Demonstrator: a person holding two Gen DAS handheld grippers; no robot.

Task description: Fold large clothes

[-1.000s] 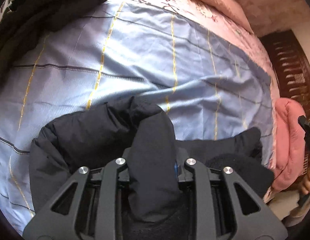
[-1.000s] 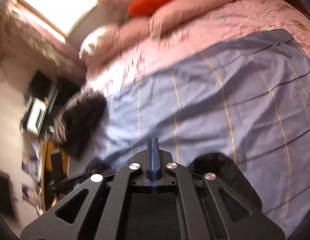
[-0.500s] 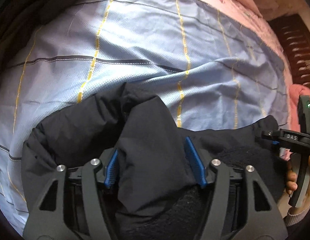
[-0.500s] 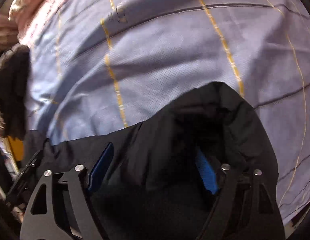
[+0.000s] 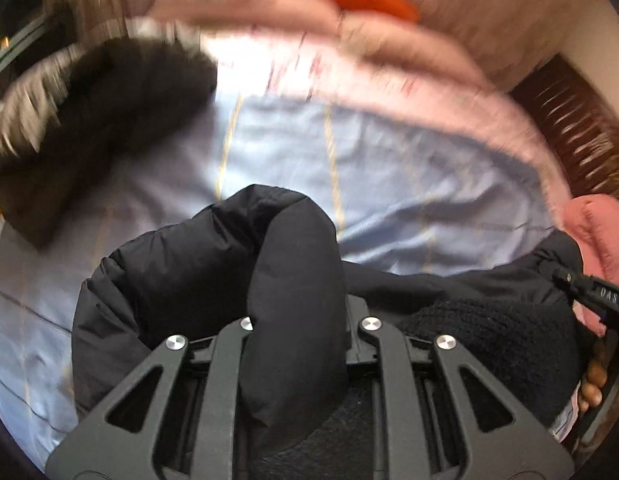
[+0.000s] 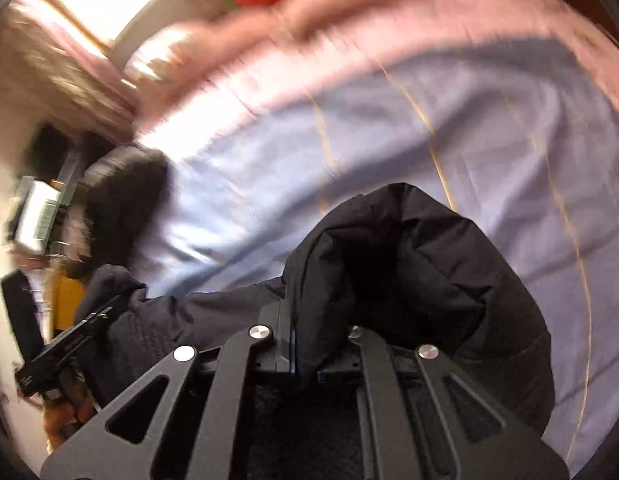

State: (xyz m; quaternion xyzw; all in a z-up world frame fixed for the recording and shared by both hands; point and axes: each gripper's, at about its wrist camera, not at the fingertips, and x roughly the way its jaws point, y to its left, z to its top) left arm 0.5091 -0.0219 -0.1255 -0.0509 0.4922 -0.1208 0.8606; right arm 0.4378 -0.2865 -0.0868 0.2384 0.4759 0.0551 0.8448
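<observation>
Both grippers, left gripper [image 5: 295, 320] and right gripper [image 6: 321, 340], clamped on black jacket [image 5: 189, 276], bunched low centre of frame over blue bedsheet [image 5: 389, 152]; risk: puffy fabric slipping free, spoiling the fold.

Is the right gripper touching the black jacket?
Touching. The right wrist view shows the right gripper closed on a fold of the black jacket.

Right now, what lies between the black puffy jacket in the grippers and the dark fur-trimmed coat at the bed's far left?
Left wrist view: only bare light-blue checked bedsheet separates the black puffy jacket from the dark fur-trimmed coat.
</observation>
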